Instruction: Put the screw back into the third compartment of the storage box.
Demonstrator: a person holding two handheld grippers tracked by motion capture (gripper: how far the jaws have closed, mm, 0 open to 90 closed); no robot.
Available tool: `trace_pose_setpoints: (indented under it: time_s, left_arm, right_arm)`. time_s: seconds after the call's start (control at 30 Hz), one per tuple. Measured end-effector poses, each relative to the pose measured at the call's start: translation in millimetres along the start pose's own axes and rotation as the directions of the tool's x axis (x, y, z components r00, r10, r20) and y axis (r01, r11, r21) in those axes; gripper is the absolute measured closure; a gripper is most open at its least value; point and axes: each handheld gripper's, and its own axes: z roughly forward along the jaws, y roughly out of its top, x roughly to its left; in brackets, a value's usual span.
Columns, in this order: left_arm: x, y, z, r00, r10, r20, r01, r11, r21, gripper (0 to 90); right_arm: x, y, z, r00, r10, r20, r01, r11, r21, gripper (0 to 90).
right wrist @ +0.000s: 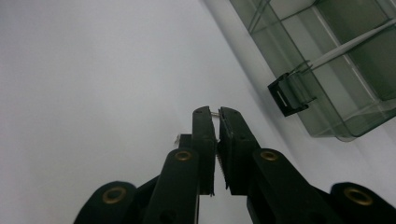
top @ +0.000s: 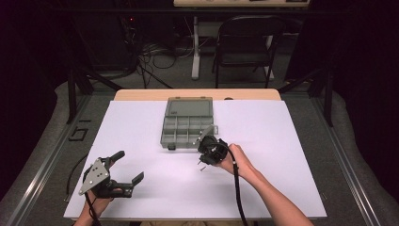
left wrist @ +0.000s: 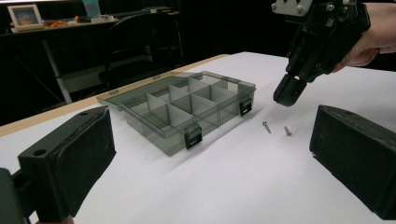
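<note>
Lifting a screw point(right wrist: 215, 112) pinched in your right gripper point(right wrist: 215, 113) beside the organizer box point(top: 187, 123); two screws point(left wrist: 266, 126) remain on the table. Left gripper point(top: 126, 165) gapes idle. Next, carry it over a compartment.

The left claw point(top: 128, 166) lay low near the person's edge of the desk, gripped in the left hand point(top: 101, 190), its two padded jaws spread wide apart and pointing forward and to the right. The right claw point(top: 203, 163) was held in the right hand point(top: 234, 160), forearm angling in from the lower right, tips tilted down. Its jaws were nearly together; something thin and metallic, possibly a screw, seemed pinched at the tips.
</note>
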Motion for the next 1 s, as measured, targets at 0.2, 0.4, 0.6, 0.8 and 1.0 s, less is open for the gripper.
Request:
trace_pose_setpoints:
  time_s: [0.2, 0.4, 0.6, 0.8, 1.0]
  left_arm:
    - [0.0, 0.0, -0.2, 1.0000, 0.000, -0.001, 0.000, 1.0000, 0.000, 0.0]
    - [-0.2, 0.0, 0.2, 1.0000, 0.000, 0.000, 0.000, 1.0000, -0.001, 0.0]
    - [0.0, 0.0, 0.0, 1.0000, -0.001, 0.000, 0.001, 1.0000, -0.001, 0.0]
    - [-0.1, 0.0, 0.0, 1.0000, 0.000, 0.001, 0.000, 1.0000, -0.001, 0.0]
    - [-0.1, 0.0, 0.1, 1.0000, -0.001, 0.002, 0.001, 1.0000, -0.001, 0.0]
  right_arm:
    - [-7.3, 7.0, -6.8, 0.9998, 0.019, 0.012, -0.019, 1.000, 0.007, 85.3]
    - [-15.0, 14.7, -13.0, 0.9991, 0.035, 0.024, -0.035, 0.999, -0.001, 85.3]
    - [-20.6, 23.9, -19.0, 0.9988, 0.035, 0.034, -0.035, 0.999, -0.002, 85.4]
    - [-25.0, 32.0, -22.0, 0.9982, 0.039, 0.045, -0.039, 0.999, -0.002, 85.4]
    - [-30.1, 39.5, -24.1, 0.9974, 0.049, 0.052, -0.049, 0.999, 0.003, 85.4]
